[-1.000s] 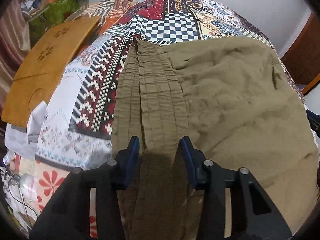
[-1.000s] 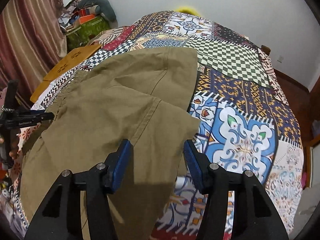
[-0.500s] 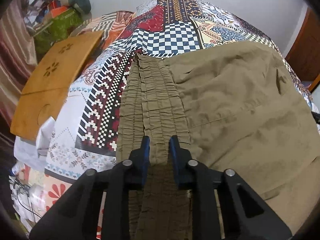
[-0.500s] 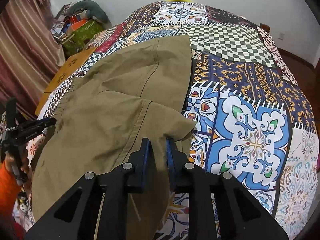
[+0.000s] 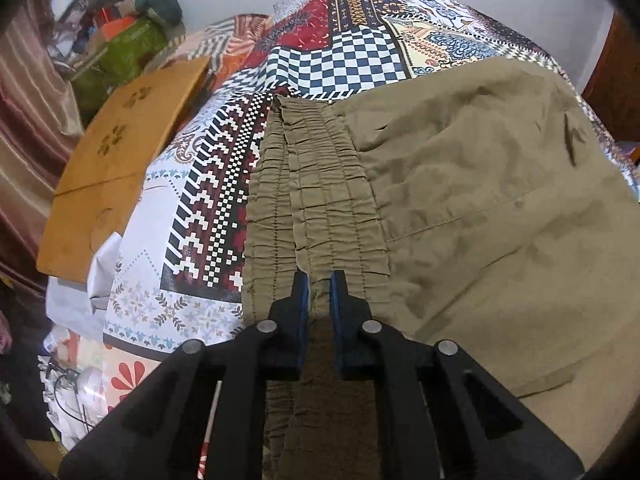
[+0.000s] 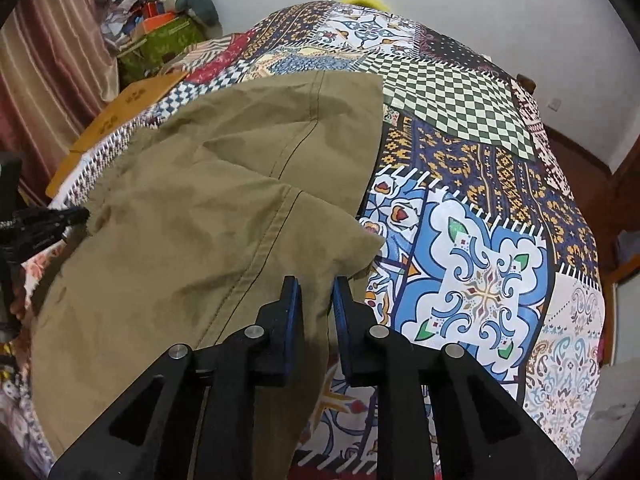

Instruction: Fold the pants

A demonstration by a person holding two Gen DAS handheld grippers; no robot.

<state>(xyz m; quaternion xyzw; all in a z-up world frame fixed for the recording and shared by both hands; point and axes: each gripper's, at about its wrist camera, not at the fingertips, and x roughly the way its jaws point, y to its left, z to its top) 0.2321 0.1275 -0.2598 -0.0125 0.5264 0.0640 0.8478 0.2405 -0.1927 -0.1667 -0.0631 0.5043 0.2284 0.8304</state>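
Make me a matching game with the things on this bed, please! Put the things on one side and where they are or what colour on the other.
Things:
1. left gripper
2. right gripper
3. wooden board
4. pants

Clues:
A. pinching a leg hem
B. olive green
C. lying at the bed's edge
D. pinching the ruffled waistband

Pairs: 1-D, 2-A, 3-C, 4-B

left gripper (image 5: 319,280): jaws stood wide a second ago; closed since, blue pads now pinch the gathered elastic waistband (image 5: 316,200) of the olive-brown cotton pants (image 5: 480,208).
right gripper (image 6: 317,286): jaws narrowed, lately eased slightly apart; the hem fabric sits between them.
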